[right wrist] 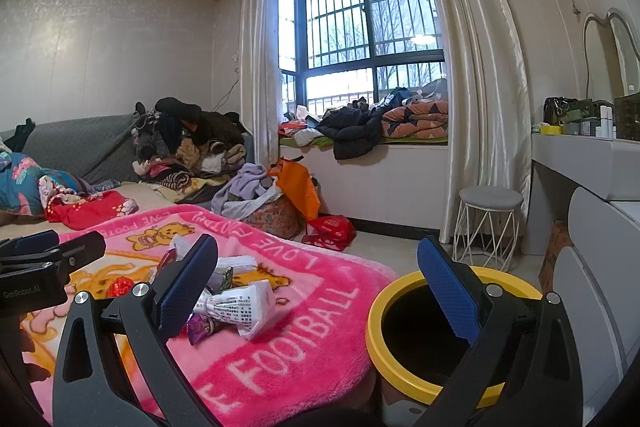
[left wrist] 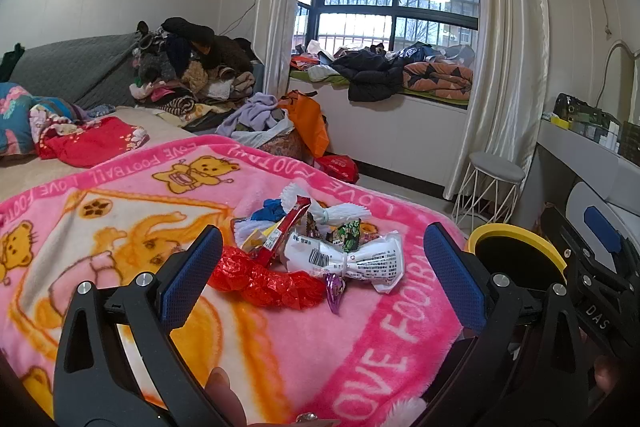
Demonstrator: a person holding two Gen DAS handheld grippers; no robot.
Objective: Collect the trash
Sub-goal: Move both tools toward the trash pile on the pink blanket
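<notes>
Both grippers are empty and spread wide, so the collecting looks to be at its start, with no piece of trash yet taken. The left gripper [left wrist: 322,261] points straight at the pile [left wrist: 316,247] on the pink blanket [left wrist: 120,227], its blue pads [left wrist: 192,275] standing either side of the heap in its view but nearer the camera than the litter, touching nothing. In that pile a red crinkled wrapper [left wrist: 260,281] lies nearest, a white printed packet [left wrist: 360,261] sits to its right with a small purple wrapper [left wrist: 335,289] at its near edge, and more white, blue and patterned scraps are heaped behind. The bin [right wrist: 452,339], yellow-rimmed and dark inside, stands just off the blanket's right edge, near the pile but not touching it. The right gripper [right wrist: 316,283] hangs over that edge, its right finger above the bin's mouth and its left finger over the blanket beside the white packet; whether the left pad [right wrist: 184,283] grazes any litter cannot be told. The next move, I judge, is for the left gripper to go forward and down onto one piece, most likely the red wrapper or the white packet, and close. These are thin, slippery, crumpled films on soft pile, so a low, square pinch is needed or the fingers will catch blanket instead. A fingertip [left wrist: 224,397] shows at the bottom of the left view, gripping the tool's handle.
</notes>
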